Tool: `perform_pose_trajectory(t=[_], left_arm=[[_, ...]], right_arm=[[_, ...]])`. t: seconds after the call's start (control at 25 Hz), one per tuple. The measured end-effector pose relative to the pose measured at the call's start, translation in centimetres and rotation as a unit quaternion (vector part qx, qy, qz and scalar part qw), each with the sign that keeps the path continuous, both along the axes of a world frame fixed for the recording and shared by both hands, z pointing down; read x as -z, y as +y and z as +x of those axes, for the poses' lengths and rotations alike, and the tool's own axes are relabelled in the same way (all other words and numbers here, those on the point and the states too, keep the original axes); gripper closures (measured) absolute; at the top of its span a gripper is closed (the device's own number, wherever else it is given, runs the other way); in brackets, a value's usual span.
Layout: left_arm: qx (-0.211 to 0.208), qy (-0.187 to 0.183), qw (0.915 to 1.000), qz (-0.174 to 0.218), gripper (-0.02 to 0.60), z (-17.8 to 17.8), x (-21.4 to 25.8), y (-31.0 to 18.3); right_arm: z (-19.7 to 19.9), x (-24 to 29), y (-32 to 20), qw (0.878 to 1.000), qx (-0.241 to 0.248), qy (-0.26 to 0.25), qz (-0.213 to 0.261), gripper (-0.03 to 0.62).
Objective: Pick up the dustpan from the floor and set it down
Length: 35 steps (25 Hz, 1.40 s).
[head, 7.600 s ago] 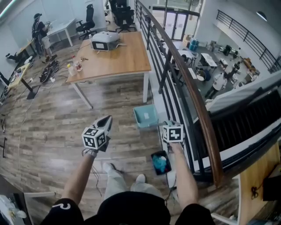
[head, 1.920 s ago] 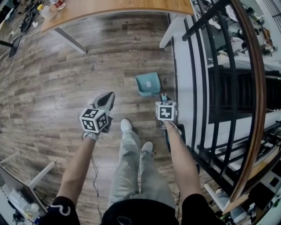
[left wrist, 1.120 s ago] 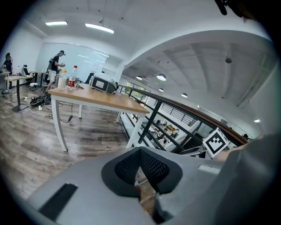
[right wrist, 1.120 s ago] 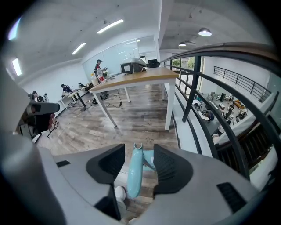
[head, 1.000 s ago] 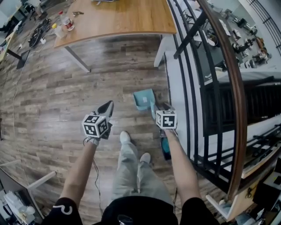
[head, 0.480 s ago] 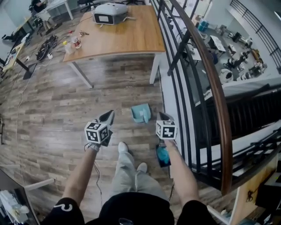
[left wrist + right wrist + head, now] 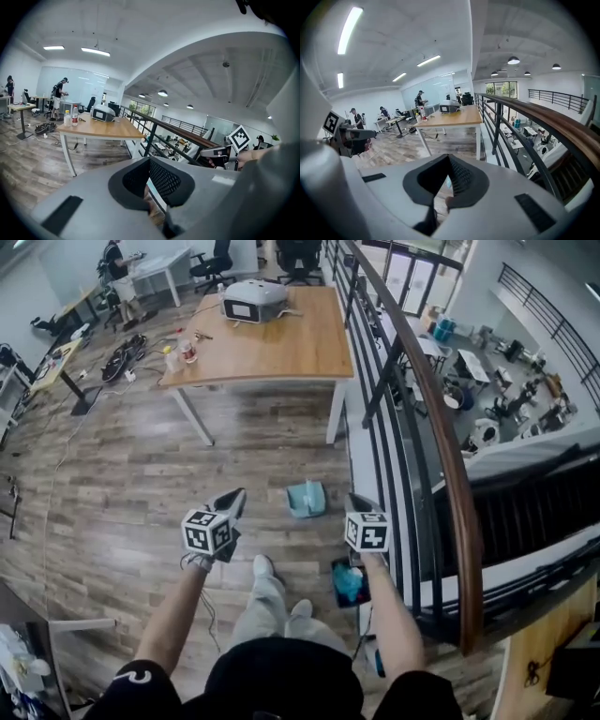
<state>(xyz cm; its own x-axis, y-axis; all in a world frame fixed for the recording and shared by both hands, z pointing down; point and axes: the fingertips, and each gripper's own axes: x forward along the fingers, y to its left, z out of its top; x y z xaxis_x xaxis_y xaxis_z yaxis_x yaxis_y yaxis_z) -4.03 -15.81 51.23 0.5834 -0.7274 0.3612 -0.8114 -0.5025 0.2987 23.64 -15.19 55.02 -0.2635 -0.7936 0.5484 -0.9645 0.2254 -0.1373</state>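
The teal dustpan [image 7: 307, 499] lies flat on the wood floor by the railing's base. My right gripper [image 7: 354, 501] hangs in the air to its right, apart from it, jaws shut with nothing between them. In the right gripper view the gripper [image 7: 449, 160] has its pads together, and a teal sliver of the dustpan [image 7: 447, 182] shows through the slot below them. My left gripper [image 7: 234, 495] is held at about the same height to the dustpan's left, also shut and empty. In the left gripper view the gripper [image 7: 149, 161] has its pads meeting.
A black railing with a wooden handrail [image 7: 441, 456] runs along the right, with a drop beyond it. A wooden table [image 7: 267, 343] stands ahead. A dark tray holding something blue [image 7: 347, 584] sits on the floor by my right foot. My shoes [image 7: 263, 566] are below the grippers.
Both grippers have risen away from the floor. A second ago the right one was down at the dustpan's handle; now it is clear of it, and the dustpan lies flat on the floor.
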Motion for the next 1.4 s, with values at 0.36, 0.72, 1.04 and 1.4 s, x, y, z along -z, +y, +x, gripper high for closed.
perform_pose_trajectory(t=[0.36, 0.72, 1.04, 1.4], left_arm=[[-0.001, 0.010, 0.9999, 0.008, 0.584, 1.0, 3.9, 3.4], [-0.008, 0.000, 0.9997, 0.024, 0.584, 2.2, 6.2, 4.5], [-0.003, 0.001, 0.9995, 0.031, 0.584, 1.6, 6.8, 4.1], [0.009, 0.015, 0.9992, 0.037, 0.584, 0.6, 7.7, 3.4]], right_arm=[[0.0, 4.8, 2.7, 0.999, 0.022, -0.014, 0.026, 0.600], [0.1, 6.8, 3.4, 0.998, 0.043, -0.015, 0.035, 0.600], [0.0, 8.0, 2.8, 0.998, 0.045, -0.015, 0.045, 0.600], [-0.8, 9.2, 2.0, 0.997, 0.052, -0.013, 0.053, 0.600]])
